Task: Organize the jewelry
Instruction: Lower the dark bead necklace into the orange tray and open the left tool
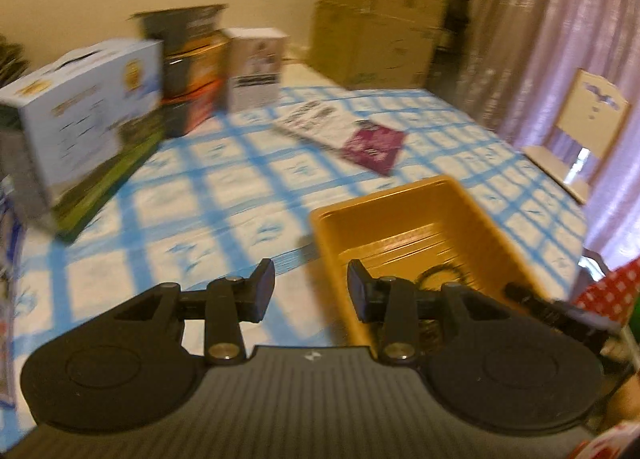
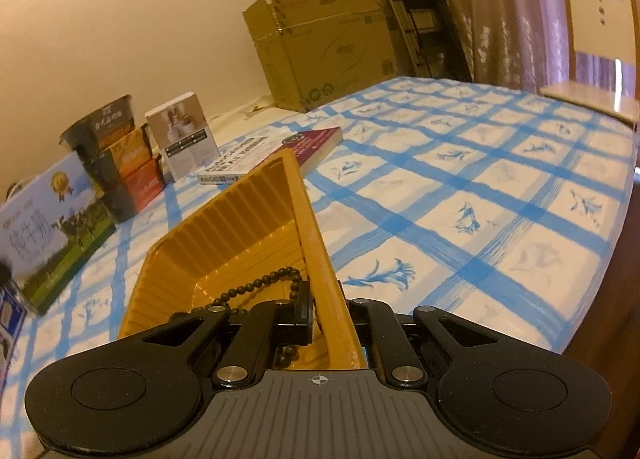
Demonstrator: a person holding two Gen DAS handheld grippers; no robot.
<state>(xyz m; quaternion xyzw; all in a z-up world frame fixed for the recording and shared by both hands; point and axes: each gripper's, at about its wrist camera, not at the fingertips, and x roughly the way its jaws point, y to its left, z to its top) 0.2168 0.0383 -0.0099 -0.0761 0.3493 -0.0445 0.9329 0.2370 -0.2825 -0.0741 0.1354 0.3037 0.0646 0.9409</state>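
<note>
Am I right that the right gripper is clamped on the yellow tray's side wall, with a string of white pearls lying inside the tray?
Not quite. The beads in the yellow tray are dark, almost black, not white pearls; the right wrist view shows them clearly. The rest holds: the right gripper has its fingers closed on the tray's side wall.

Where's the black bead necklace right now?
The black bead necklace lies inside the yellow tray, at its near end, beside the wall the right gripper clamps.
</note>
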